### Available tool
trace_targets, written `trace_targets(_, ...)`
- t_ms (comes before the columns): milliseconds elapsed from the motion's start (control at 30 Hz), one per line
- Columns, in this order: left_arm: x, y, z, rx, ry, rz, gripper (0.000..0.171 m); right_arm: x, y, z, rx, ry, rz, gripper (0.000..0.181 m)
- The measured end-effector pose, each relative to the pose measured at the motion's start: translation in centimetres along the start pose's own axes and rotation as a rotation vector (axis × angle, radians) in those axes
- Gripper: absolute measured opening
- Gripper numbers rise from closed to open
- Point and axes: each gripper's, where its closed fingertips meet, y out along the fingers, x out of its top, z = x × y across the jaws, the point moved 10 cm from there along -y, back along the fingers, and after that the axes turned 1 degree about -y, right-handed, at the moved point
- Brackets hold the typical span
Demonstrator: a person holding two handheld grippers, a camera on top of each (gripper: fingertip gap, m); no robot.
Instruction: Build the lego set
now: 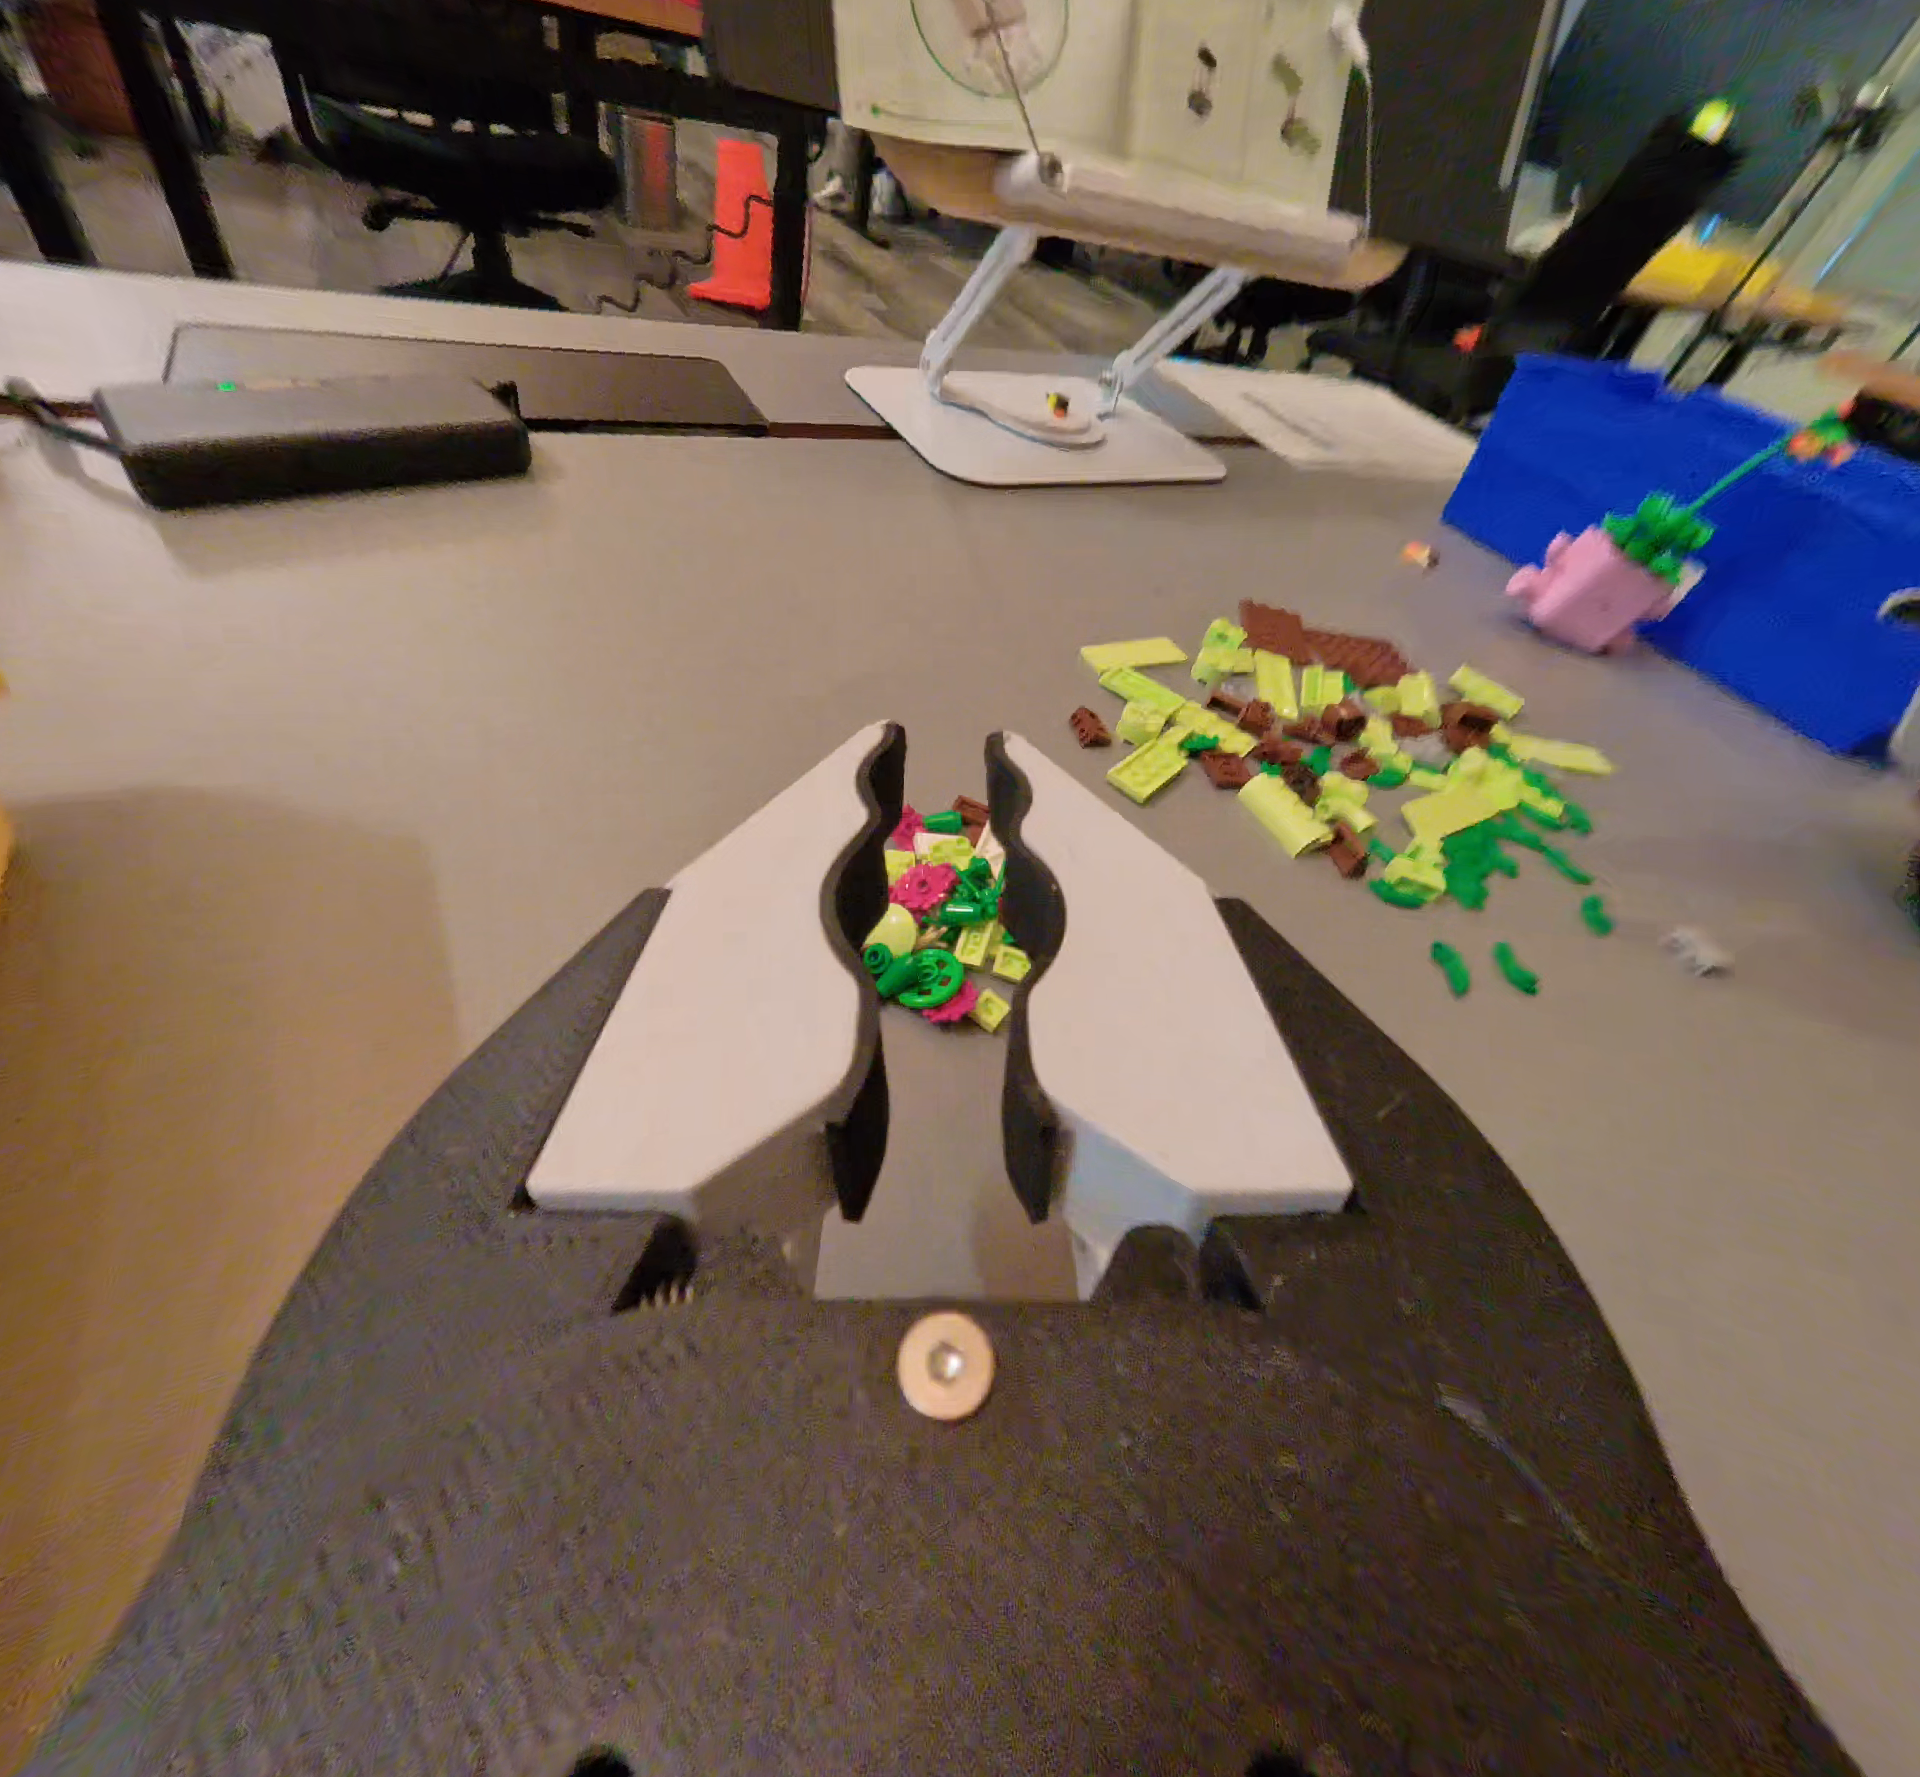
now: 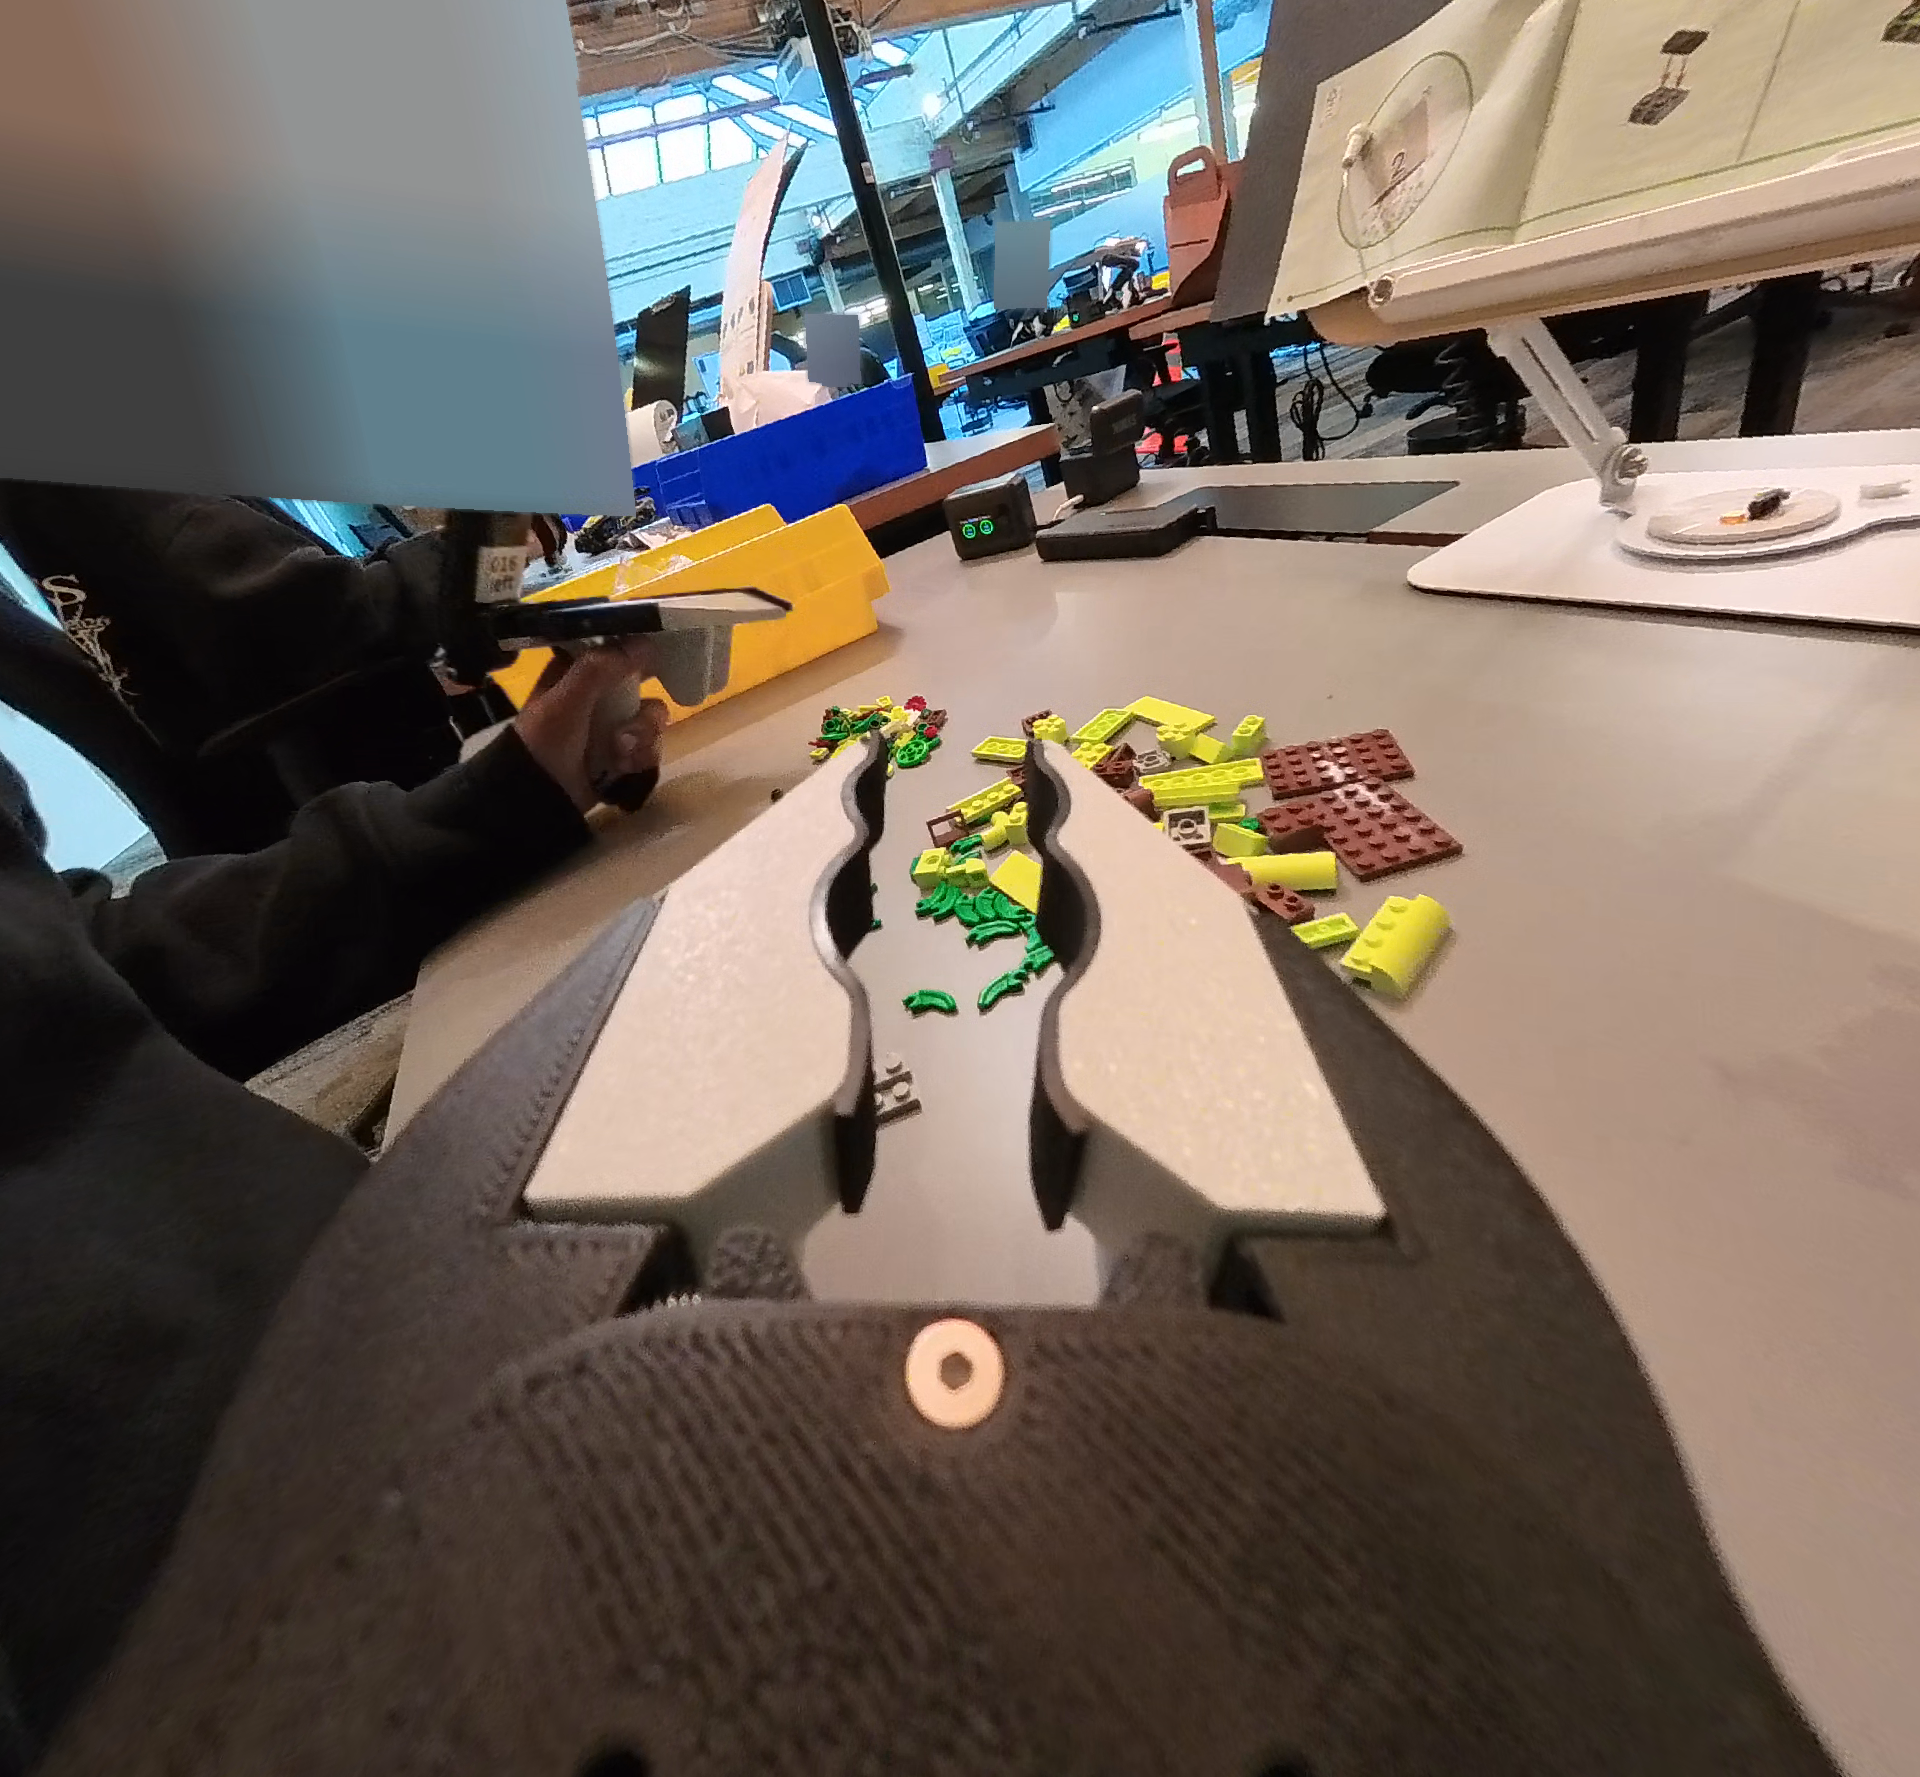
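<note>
small pile (image 1: 948,906): on the table (image 1: 644,667), left of big pile
big pile (image 1: 1340,751): mid-table
stand (image 1: 1039,423): behind piles, toward far edge
bin (image 1: 1704,543): right edge

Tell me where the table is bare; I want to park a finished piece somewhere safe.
Bare grey table lies between the black power pack, the white stand base and the small brick pile. Crowded: the lime-and-brown brick pile.
</note>
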Motion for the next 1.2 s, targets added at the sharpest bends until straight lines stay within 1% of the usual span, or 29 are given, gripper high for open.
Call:
trace_targets(33, 0.0, 0.2, 0.2, -0.01, -0.026, 0.014, 0.015, 0.0, 0.0, 0.0, 0.0, -0.002, 0.0, 0.024)
trace_targets(100, -0.2, 0.8, 0.1, -0.017, -0.019, 0.073, 0.016, 0.0, 0.0, 0.0, 0.004, 0.003, -0.002, 0.024)
trace_targets(233, -0.6, 2.2, -0.7, 0.002, 0.064, 0.196, 0.016, 0.0, 0.0, 0.1, 0.016, 0.019, -0.013, 0.025)
trace_targets(333, -0.8, 2.7, -1.2, 0.023, 0.115, 0.241, 0.013, -0.1, -0.1, 0.2, 0.025, 0.027, -0.021, 0.025)
trace_targets(433, -0.9, 2.8, -1.3, 0.038, 0.133, 0.25, 0.012, -0.1, -0.1, 0.3, 0.031, 0.027, -0.022, 0.025)
trace_targets(767, -0.8, 2.6, -0.8, 0.027, 0.085, 0.23, 0.013, -0.2, 0.1, 0.4, 0.029, 0.019, -0.012, 0.025)
trace_targets(1000, -1.2, 3.2, -2.0, 0.006, 0.2, 0.295, 0.013, -0.2, 0.2, 0.3, 0.024, 0.03, -0.003, 0.025)
trace_targets(1033, -1.2, 3.3, -2.2, 0.017, 0.214, 0.298, 0.009, -0.2, 0.2, 0.3, 0.024, 0.031, -0.002, 0.025)
trace_targets(1067, -1.2, 3.4, -2.3, 0.027, 0.214, 0.288, 0.004, -0.2, 0.2, 0.2, 0.023, 0.035, 0.001, 0.025)
trace_targets(1133, -0.8, 3.7, -2.3, 0.015, 0.178, 0.245, 0.001, -0.2, 0.3, 0.1, 0.022, 0.044, 0.005, 0.025)
trace_targets(1167, -0.6, 4.1, -2.1, 0.006, 0.143, 0.244, 0.002, -0.2, 0.3, 0.1, 0.023, 0.05, 0.005, 0.025)
trace_targets(1200, -0.4, 4.5, -1.8, -0.014, 0.115, 0.271, 0.003, -0.2, 0.3, 0.0, 0.026, 0.055, 0.004, 0.025)
